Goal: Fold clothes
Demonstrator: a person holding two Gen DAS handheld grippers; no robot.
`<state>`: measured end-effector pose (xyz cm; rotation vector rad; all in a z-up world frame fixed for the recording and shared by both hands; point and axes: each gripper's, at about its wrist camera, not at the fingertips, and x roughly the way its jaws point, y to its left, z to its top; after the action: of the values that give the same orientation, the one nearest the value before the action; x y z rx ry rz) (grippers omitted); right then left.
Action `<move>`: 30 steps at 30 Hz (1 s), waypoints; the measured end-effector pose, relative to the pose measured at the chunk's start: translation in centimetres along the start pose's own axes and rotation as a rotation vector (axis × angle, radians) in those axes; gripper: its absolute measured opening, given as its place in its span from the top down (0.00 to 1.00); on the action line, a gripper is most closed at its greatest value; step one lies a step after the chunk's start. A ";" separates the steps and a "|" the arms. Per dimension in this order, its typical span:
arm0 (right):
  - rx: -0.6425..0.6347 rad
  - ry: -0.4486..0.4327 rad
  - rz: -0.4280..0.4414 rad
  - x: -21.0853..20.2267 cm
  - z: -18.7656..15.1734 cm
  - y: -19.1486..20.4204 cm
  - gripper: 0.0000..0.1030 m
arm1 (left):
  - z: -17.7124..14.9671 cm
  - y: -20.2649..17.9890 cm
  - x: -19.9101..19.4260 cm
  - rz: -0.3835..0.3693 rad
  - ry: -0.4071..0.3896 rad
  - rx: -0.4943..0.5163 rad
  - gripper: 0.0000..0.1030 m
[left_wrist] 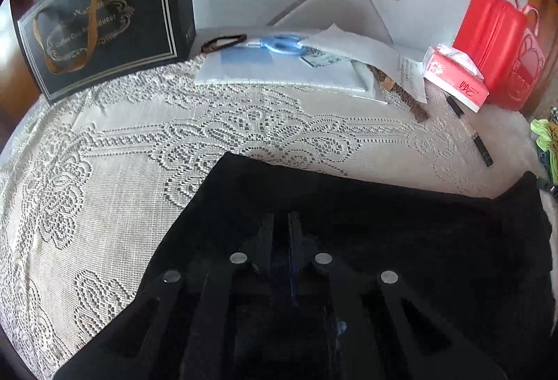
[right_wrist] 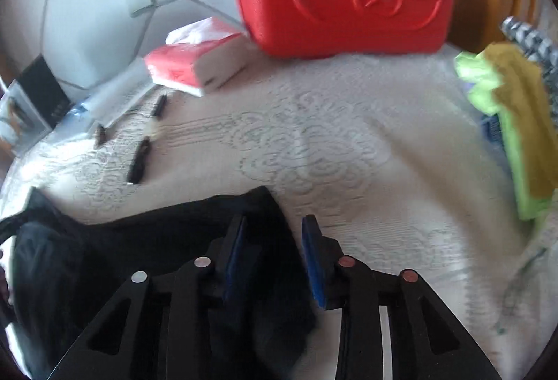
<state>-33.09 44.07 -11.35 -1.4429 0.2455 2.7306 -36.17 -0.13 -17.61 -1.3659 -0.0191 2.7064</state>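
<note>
Early days, I think: the black garment (left_wrist: 401,240) lies on the lace tablecloth (left_wrist: 104,170), mostly unfolded. Left gripper (left_wrist: 280,233) is pressed together, pinching it; right gripper (right_wrist: 275,233) is spread, cloth edge between its jaws, not pinched.

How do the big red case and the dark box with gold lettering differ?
The red moulded plastic case has rounded corners and an embossed pattern; the dark cardboard gift box has sharp edges, printed gold lettering and a brown ribbon handle. The case stands at the table's right end, the box at its left. Both stand against the wall.
</note>
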 end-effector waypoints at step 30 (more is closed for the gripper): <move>-0.123 0.137 0.095 1.3 -1.0 3.7 0.83 | -3.6 0.7 -1.7 0.067 0.091 -0.004 0.00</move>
<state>-33.38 40.20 -12.56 -1.6951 0.1565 2.7685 -32.36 -1.11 -18.45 -1.5155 0.0297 2.6959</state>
